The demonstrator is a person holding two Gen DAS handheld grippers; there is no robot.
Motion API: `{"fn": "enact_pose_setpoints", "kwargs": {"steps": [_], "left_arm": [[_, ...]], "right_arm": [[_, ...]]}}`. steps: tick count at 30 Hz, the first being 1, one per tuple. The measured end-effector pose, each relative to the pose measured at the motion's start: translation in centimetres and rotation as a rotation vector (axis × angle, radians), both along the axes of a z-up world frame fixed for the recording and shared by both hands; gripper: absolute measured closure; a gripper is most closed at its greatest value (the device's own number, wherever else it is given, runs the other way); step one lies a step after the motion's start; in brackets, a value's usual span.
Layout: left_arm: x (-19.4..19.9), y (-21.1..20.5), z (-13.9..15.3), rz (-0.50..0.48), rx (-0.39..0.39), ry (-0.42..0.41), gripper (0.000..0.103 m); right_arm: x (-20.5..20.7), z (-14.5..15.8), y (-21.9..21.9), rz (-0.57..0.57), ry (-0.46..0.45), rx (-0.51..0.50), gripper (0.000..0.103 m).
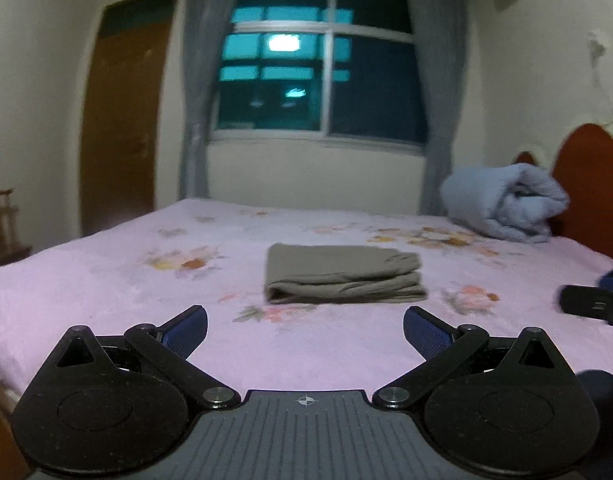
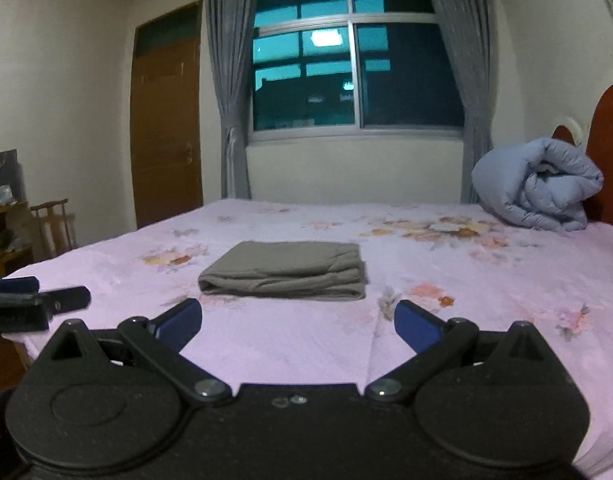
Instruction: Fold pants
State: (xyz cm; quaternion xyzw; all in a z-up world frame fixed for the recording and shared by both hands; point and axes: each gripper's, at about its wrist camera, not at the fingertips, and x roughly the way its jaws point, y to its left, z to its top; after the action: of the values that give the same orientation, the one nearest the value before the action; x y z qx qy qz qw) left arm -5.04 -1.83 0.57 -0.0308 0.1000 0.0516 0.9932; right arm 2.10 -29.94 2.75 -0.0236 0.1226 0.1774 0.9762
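Item: grey pants [image 2: 284, 270], folded stack on floral bed sheet [image 2: 446, 288]; left claw [image 1: 305, 330] and right claw [image 2: 298, 326] released, empty; risk: a stray nudge toppling loose layers

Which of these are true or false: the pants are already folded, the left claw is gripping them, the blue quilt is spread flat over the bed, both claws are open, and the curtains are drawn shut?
1. The pants lie folded in a compact stack on the pink sheet. True.
2. The left claw grips the pants. False: it is open, short of them, holding nothing.
3. The blue quilt is spread flat over the bed. False: it is rolled up by the headboard.
4. The right claw is open too. True.
5. The curtains cover the window. False: they hang at its sides.
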Motion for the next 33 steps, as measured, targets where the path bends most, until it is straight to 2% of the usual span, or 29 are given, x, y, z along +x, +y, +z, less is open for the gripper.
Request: {"fn": "enact_pose_setpoints", "kwargs": {"steps": [5,10,15,33], "left_arm": [[0.3,0.0,0.2,-0.034,-0.009,0.017,0.0],[1.5,0.3,-0.2,-0.035,-0.038,0.063,0.0],[2.2,0.8,-0.6,-0.029,-0.068,0.086,0.0],[2.5,1.0,-0.6,-0.039,-0.07,0.087,0.0]], "right_arm": [[0.1,-0.3,0.5,-0.006,0.006,0.038,0.006],[0.0,-0.9,1.8,0.01,0.023,-0.012,0.006],[0.2,-1.1,1.4,-0.01,0.044,0.002,0.006],[0.6,-1.2,0.5,-0.024,0.054,0.007,0.006]]}}
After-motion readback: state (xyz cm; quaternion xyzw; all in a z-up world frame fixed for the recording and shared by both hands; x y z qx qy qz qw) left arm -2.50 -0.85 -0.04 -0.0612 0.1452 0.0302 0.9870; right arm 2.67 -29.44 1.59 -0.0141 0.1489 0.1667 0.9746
